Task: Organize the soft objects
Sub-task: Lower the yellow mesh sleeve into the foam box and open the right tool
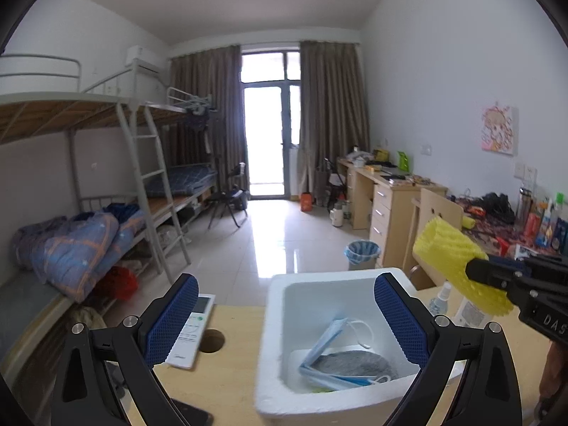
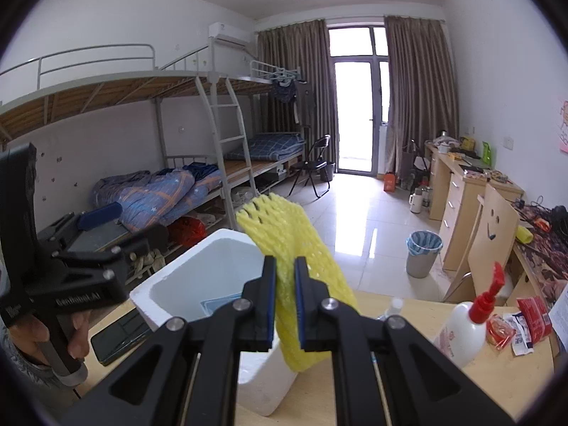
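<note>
A white foam box stands on the wooden desk. Inside it lie a blue face mask and a grey cloth. My left gripper is open and empty above the box's near side. My right gripper is shut on a yellow foam net sleeve and holds it in the air just right of the box. In the left wrist view the sleeve hangs above the box's right edge.
A white remote and a dark phone lie left of the box. A white bottle with a red pump, a small spray bottle and red snack packets stand to the right. A chair is beyond the desk.
</note>
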`<state>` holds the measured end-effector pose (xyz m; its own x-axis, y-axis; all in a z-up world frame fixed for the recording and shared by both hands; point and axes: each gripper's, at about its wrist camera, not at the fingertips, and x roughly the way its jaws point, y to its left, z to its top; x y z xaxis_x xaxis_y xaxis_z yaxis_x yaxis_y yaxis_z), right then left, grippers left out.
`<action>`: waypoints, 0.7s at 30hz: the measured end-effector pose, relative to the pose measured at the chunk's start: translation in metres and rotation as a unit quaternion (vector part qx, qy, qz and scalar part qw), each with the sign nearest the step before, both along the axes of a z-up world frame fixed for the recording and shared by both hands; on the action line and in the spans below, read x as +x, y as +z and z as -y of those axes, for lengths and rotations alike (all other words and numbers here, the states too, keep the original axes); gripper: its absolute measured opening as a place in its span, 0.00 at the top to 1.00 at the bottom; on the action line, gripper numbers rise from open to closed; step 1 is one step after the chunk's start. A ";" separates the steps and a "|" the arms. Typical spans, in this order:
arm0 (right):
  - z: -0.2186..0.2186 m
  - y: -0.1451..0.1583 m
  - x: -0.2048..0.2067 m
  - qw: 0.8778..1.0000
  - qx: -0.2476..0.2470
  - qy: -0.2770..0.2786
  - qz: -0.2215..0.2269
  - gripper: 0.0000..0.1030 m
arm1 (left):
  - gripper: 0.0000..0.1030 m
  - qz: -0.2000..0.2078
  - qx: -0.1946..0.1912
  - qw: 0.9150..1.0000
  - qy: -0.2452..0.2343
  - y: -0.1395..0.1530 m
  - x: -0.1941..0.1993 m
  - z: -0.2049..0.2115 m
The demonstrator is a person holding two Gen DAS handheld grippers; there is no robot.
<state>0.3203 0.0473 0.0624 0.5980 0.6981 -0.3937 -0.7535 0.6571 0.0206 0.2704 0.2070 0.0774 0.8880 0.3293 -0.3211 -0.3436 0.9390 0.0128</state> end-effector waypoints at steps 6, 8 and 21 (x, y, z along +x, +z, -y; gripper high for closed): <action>-0.018 -0.001 -0.005 1.000 -0.006 0.024 -0.003 0.88 | 0.01 0.007 0.009 1.000 0.029 0.003 -0.019 -0.010; -0.023 -0.001 -0.007 0.999 -0.005 0.033 -0.005 0.88 | 0.01 0.009 0.017 0.999 0.039 0.004 -0.025 -0.012; -0.046 -0.007 -0.009 0.998 -0.002 0.055 -0.016 0.88 | 0.01 0.015 0.023 0.996 0.087 0.002 -0.061 -0.033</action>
